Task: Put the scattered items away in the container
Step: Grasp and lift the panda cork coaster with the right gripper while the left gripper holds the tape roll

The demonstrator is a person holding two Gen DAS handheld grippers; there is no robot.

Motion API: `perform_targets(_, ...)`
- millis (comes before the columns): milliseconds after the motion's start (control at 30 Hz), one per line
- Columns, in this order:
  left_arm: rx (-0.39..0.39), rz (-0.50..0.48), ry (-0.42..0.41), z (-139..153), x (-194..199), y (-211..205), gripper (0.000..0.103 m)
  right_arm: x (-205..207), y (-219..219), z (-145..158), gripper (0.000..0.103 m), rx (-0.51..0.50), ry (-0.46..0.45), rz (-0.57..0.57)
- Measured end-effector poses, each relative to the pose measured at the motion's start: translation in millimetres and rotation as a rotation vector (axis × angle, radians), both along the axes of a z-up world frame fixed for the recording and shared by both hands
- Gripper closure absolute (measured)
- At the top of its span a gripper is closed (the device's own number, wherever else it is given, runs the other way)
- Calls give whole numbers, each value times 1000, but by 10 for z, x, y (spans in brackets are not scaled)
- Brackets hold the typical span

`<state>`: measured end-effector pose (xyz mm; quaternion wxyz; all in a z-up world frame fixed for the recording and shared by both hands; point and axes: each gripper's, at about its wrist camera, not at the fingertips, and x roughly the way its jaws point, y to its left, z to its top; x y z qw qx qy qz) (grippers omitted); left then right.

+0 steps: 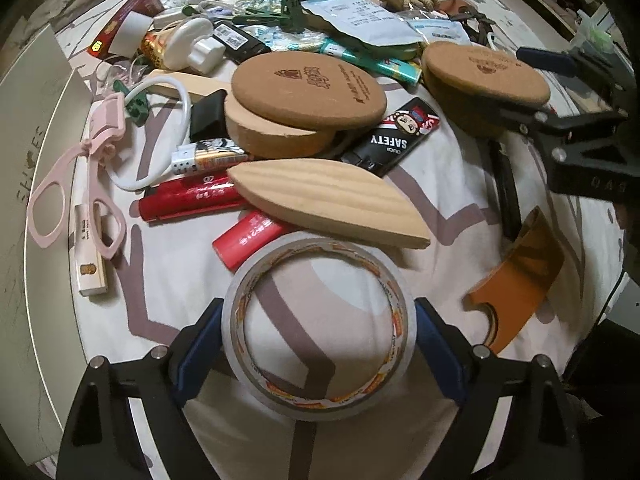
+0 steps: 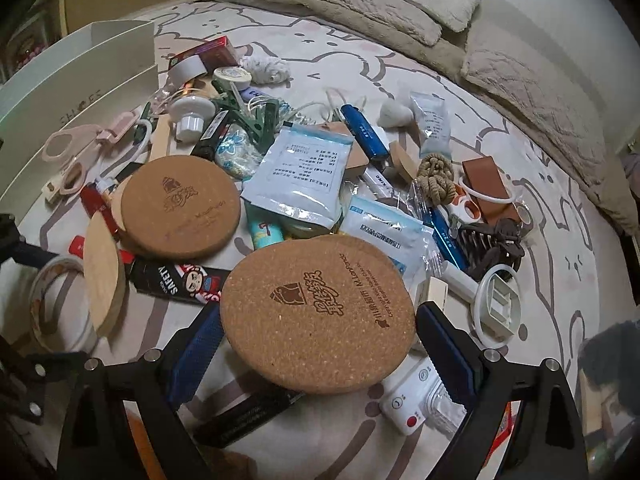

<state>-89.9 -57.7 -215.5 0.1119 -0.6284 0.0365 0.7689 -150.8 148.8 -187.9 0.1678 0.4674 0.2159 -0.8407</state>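
Observation:
A clear tape roll with an orange-printed core sits between the blue pads of my left gripper, and both pads press on its sides. It also shows at the far left of the right wrist view as the tape roll. My right gripper is shut on a round cork coaster, one pad against each edge. From the left wrist view that cork coaster hangs tilted above the sheet in the right gripper. The container, a white shoe box, stands along the left edge as the shoe box.
Scattered items cover the patterned sheet. They include two stacked cork coasters, a wooden boat-shaped piece, pink scissors, red lighters, a black SAFETY pack and an orange leather piece. A white charger lies under the right gripper. A beige blanket lies behind.

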Motion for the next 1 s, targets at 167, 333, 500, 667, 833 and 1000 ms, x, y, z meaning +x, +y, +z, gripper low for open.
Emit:
perform_targets(167,11,3,16,108,11,-96,13,46,-6,58,8,-2,21,6)
perform_targets(333,22,18,58,300,-45,-174,13,97,-14,170,9,-11,54,8)
perform_targets(500,27,46,97,504,-37,330,13,89,30,295,38,-13,85,-22)
perform_targets(667,18,70,116,597,-123,309,13,73,114,323,38,-47,69,-43)
perform_targets(833,15,82,128,534,-234,413,13,37,173,299,38,-126,19,-55)
perform_targets(1000,15,84,136,538,-241,429,13,-43,219,267,0,-176,9,-99)
